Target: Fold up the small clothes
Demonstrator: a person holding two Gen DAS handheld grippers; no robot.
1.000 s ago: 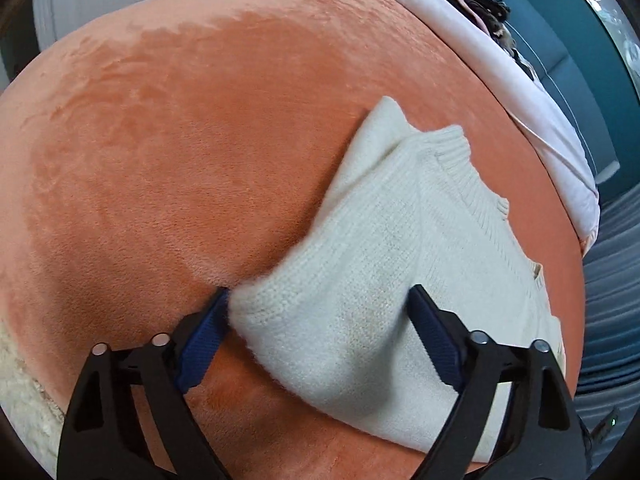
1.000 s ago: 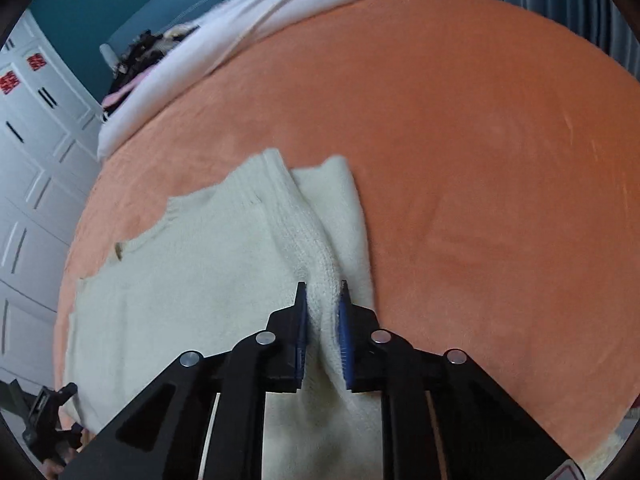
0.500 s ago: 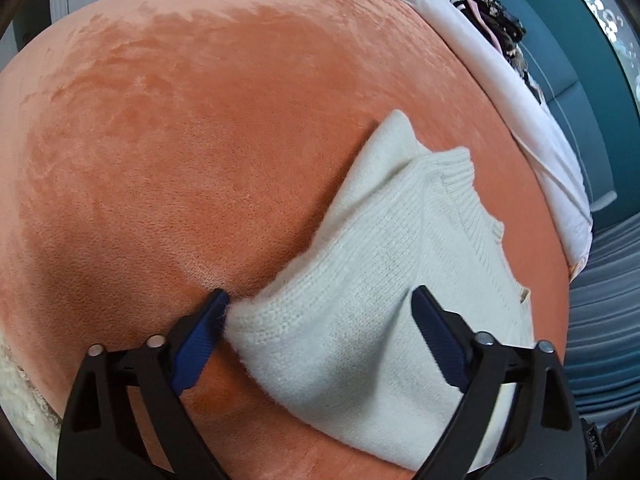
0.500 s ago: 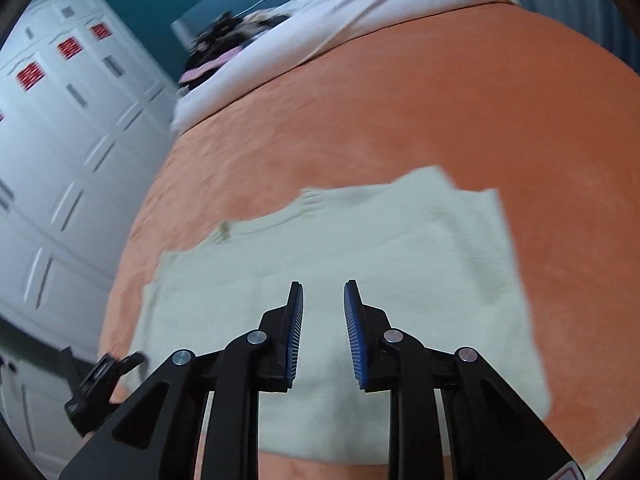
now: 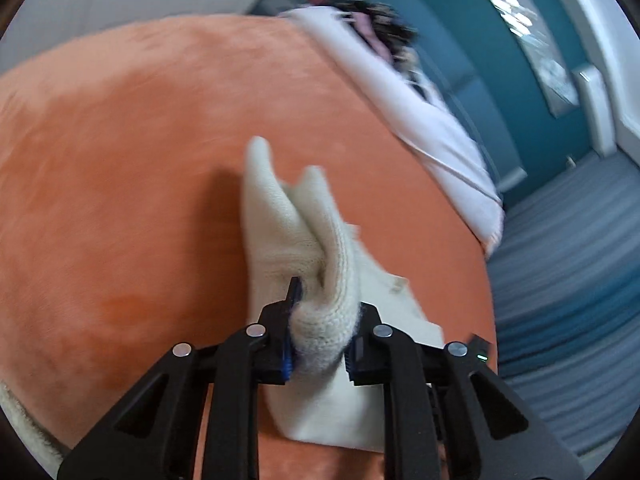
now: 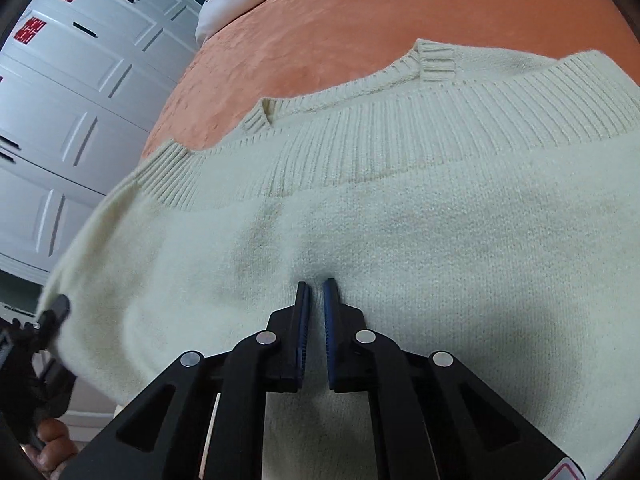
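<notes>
Cream sweater on the orange blanket, my left tongs tipped down, closing on a bunched fold, my right tongs pressed together, tips on the knit.

Orange bed, cream sweater, white sheet

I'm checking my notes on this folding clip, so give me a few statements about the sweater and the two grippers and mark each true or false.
1. The sweater is cream knit. True.
2. The left gripper has a bunch of sweater between its closing jaws. True.
3. The blanket under it is blue. False: orange.
4. The right gripper stands wide open. False: it is shut, tips on the knit.
5. The sweater's ribbed hem shows in the right wrist view. True.
</notes>
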